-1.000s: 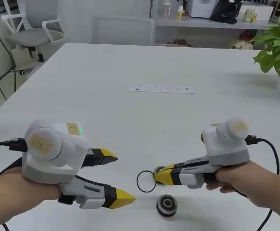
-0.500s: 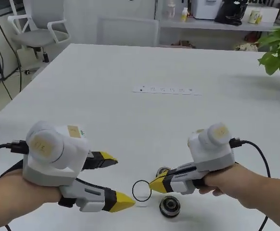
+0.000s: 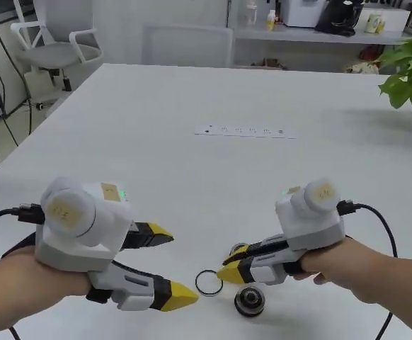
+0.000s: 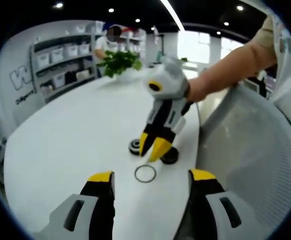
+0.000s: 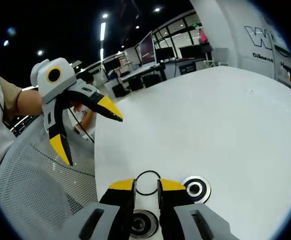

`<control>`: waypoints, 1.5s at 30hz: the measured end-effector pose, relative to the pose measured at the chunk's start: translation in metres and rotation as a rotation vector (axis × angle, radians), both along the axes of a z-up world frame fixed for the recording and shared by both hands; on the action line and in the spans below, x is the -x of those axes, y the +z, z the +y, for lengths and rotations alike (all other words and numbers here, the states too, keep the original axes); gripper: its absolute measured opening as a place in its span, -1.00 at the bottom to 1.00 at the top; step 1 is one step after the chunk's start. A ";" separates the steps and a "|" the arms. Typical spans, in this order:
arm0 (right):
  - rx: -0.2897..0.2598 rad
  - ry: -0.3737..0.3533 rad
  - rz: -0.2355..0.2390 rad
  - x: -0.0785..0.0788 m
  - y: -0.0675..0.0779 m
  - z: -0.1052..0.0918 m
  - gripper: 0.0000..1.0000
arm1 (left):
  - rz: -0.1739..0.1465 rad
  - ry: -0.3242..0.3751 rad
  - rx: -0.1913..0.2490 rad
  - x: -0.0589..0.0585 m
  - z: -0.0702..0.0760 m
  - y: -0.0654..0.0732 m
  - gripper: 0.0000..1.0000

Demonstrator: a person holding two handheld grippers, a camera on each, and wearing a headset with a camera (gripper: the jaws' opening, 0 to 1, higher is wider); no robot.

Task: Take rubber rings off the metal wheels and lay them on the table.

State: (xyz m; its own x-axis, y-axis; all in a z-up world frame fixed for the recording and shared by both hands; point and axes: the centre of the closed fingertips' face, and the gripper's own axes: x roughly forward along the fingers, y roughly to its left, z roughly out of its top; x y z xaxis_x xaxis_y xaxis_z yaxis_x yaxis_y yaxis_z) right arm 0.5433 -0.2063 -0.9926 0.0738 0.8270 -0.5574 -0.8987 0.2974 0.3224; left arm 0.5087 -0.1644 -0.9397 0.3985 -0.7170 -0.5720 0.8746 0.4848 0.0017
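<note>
A thin black rubber ring (image 3: 208,282) lies flat on the white table (image 3: 213,177), just in front of my right gripper (image 3: 224,273), whose jaws stand slightly apart with nothing between them. From the left gripper view the ring (image 4: 145,173) is clear of the right gripper (image 4: 153,148). Over the right gripper (image 5: 146,185) the ring (image 5: 148,173) peeks past the tips. A dark wheel (image 3: 249,301) sits near the table's front edge and a silvery wheel (image 3: 238,249) behind the right gripper. My left gripper (image 3: 169,262) hovers wide open left of the ring.
A flush socket strip (image 3: 245,132) sits mid-table. A potted plant (image 3: 411,64) stands at the far right, an office chair (image 3: 57,42) at the far left, and a shelf with appliances behind. A mesh chair back (image 4: 245,150) is close to the table's front edge.
The right gripper carried the ring left and down, then let it go. The ring now lies flat on the table. The left gripper has barely moved.
</note>
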 end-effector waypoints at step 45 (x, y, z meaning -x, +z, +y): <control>0.007 0.035 -0.073 0.032 -0.005 -0.061 -0.48 | 0.062 -0.159 -0.071 -0.007 -0.063 -0.038 0.00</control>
